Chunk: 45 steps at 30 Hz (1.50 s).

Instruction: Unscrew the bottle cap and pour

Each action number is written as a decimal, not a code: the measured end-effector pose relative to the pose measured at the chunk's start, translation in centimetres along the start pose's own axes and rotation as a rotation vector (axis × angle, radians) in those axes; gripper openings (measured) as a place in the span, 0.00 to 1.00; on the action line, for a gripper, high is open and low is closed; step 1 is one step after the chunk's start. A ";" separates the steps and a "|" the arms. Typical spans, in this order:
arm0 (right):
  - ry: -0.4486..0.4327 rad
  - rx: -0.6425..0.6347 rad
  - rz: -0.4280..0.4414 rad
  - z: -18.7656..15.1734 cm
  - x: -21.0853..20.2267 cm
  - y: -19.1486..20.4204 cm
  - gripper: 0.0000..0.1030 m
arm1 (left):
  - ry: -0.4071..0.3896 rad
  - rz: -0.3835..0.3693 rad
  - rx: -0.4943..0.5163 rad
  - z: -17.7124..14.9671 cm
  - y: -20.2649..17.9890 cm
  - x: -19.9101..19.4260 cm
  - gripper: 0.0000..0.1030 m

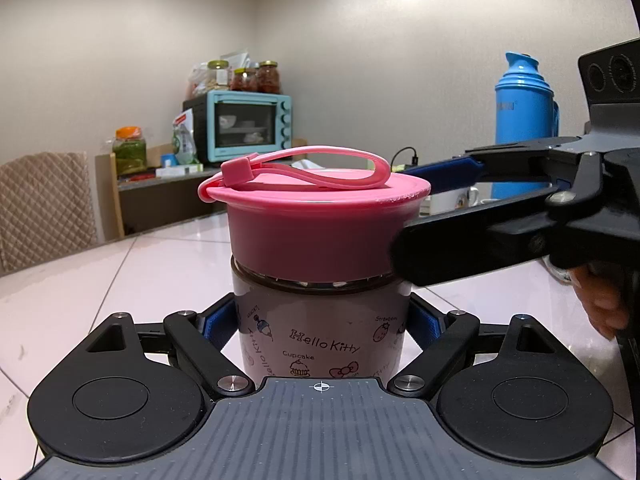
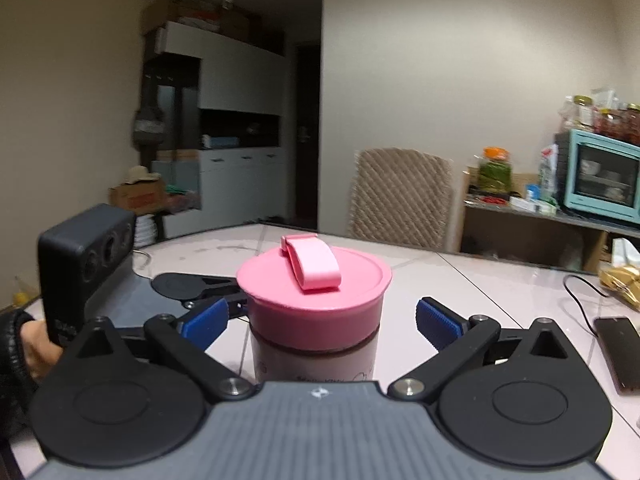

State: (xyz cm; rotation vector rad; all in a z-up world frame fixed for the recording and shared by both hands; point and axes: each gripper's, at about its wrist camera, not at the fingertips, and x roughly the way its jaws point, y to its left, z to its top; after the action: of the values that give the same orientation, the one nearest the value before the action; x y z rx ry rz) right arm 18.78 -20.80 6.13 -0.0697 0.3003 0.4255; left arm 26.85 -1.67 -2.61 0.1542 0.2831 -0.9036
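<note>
A Hello Kitty bottle (image 1: 320,340) with a wide pink screw cap (image 1: 316,224) and pink strap stands on the white tiled table (image 1: 152,264). My left gripper (image 1: 320,324) is shut on the bottle's body, blue pads pressed against both sides. My right gripper (image 2: 320,320) is open around the pink cap (image 2: 316,300), its blue fingertips (image 2: 436,322) apart from the cap on each side. In the left wrist view the right gripper (image 1: 420,216) reaches in from the right at cap height. The bottle body (image 2: 316,360) shows below the cap in the right wrist view.
A blue thermos (image 1: 524,120) and a white mug (image 1: 452,200) stand at the right. A teal toaster oven (image 1: 248,128) with jars sits on a side shelf. A quilted chair (image 2: 400,196) stands behind the table. A phone (image 2: 620,352) and cable lie at the right.
</note>
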 end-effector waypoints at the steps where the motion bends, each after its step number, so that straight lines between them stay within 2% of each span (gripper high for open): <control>1: -0.004 -0.010 -0.018 -0.1 0.2 0.4 0.98 | 0.000 0.000 0.000 0.0 0.0 0.0 0.87; 10: -0.008 0.021 -0.073 -0.3 1.5 1.4 0.98 | 0.000 0.000 0.000 0.0 0.0 0.0 0.87; 19: -0.012 0.063 -0.084 -0.6 2.5 2.0 0.95 | 0.000 0.000 0.000 0.0 0.0 0.0 0.87; 25: -0.019 0.069 -0.099 -0.7 2.8 2.1 0.91 | 0.000 0.000 0.000 0.0 0.1 0.0 0.87; 29: -0.017 0.077 -0.102 -0.7 2.9 2.1 0.83 | 0.000 0.000 0.000 -0.1 0.1 0.0 0.87; 33: -0.018 0.066 -0.098 -0.8 2.9 2.1 0.83 | 0.000 0.000 0.000 -0.1 0.1 0.0 0.87; 36: -0.015 0.050 -0.081 -0.7 2.8 2.0 0.83 | 0.000 0.000 0.000 -0.1 0.0 0.0 0.87; 41: 0.000 -0.004 0.000 -0.4 2.8 1.0 0.83 | 0.000 0.000 -0.002 -0.1 0.1 0.1 0.87; 45: 0.009 -0.025 0.127 -0.3 2.8 -1.1 0.83 | 0.000 0.000 -0.001 -0.1 0.1 0.0 0.87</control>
State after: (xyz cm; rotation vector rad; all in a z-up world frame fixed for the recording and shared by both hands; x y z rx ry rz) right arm 21.58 -20.70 5.00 -0.0772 0.3094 0.5548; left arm 26.89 -1.62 -2.70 0.1534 0.2830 -0.9036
